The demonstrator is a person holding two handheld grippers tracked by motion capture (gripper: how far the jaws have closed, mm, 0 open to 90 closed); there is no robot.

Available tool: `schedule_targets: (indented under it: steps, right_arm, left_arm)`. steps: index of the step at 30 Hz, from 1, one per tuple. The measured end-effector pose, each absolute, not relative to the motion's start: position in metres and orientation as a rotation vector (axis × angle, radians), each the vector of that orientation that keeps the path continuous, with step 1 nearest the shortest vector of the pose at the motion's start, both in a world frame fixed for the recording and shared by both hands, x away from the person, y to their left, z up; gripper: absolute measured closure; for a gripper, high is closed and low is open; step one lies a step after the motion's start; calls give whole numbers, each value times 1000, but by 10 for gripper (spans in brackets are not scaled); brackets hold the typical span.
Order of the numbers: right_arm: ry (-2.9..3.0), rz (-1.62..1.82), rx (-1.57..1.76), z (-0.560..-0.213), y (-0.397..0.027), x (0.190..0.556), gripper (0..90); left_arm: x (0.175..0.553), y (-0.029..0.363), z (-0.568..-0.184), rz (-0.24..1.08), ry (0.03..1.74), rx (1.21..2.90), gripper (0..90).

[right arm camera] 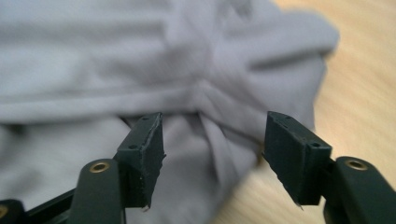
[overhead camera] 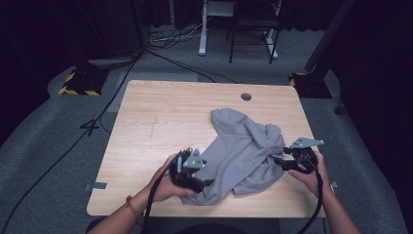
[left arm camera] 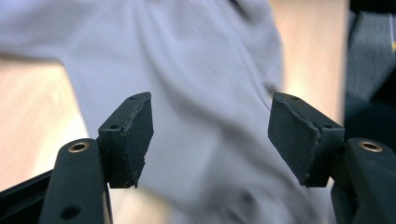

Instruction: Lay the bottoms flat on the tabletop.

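On pale woodgrain table (overhead camera: 146,122) — soft, crumpled grey cloth (overhead camera: 243,151); both grippers' (overhead camera: 192,175) (overhead camera: 287,161) jaws spread, gripping nothing.

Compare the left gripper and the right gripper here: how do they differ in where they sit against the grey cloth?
The left gripper is at the grey cloth's near-left corner; the right gripper is at its right edge, farther up the table. The left's plate tilts, the right's lies flatter. Both have open jaws facing the cloth.

Plain grey garment (overhead camera: 243,151), pale wood-grain table (overhead camera: 160,122), black grippers, yellow-and-black striped floor plate (overhead camera: 80,83), dark grey carpet (overhead camera: 53,146)
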State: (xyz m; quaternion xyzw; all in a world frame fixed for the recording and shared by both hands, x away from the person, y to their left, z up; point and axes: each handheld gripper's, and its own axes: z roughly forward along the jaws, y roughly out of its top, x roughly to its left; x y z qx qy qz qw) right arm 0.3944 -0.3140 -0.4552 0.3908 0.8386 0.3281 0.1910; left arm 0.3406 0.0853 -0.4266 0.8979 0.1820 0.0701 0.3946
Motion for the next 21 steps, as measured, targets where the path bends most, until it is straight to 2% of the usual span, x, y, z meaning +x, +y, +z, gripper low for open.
schedule_targets:
  steps: [1, 2, 5, 7, 8, 12, 14, 15, 16, 18, 21]
  right_arm:
    - [2359, 884, 1109, -460, -316, 395, 373]
    - [2359, 884, 1109, -460, -316, 395, 373]
    - [2389, 867, 1203, -475, -322, 402, 347]
    - [2382, 869, 1271, -481, -324, 404, 312]
    - [2373, 849, 1292, -482, -325, 404, 293]
    - [2348, 833, 1339, -488, -323, 406, 255]
    - [2333, 809, 1345, -487, -320, 405, 276]
    - [2342, 812, 1320, -487, -319, 405, 357]
    - [2353, 822, 1305, -486, -318, 404, 427]
    - [2364, 827, 1267, -485, -315, 402, 586]
    - [2370, 807, 1224, -483, -312, 401, 808]
  left_arm:
    - [367, 72, -425, 195, 465, 2279, 317]
    - [367, 72, -425, 195, 465, 2279, 317]
    - [409, 40, -431, 238, 502, 2318, 324]
    - [444, 13, -445, 186, 613, 2351, 320]
    - [453, 5, -450, 228, 650, 2364, 320]
    - [478, -13, -466, 249, 743, 2378, 330]
    - [485, -15, -474, 214, 758, 2392, 533]
    - [486, -16, -477, 254, 739, 2423, 669]
    - [486, -13, -481, 237, 704, 2436, 775]
    - [487, -6, -481, 253, 690, 2445, 893]
    - [491, 14, -481, 271, 731, 2444, 900]
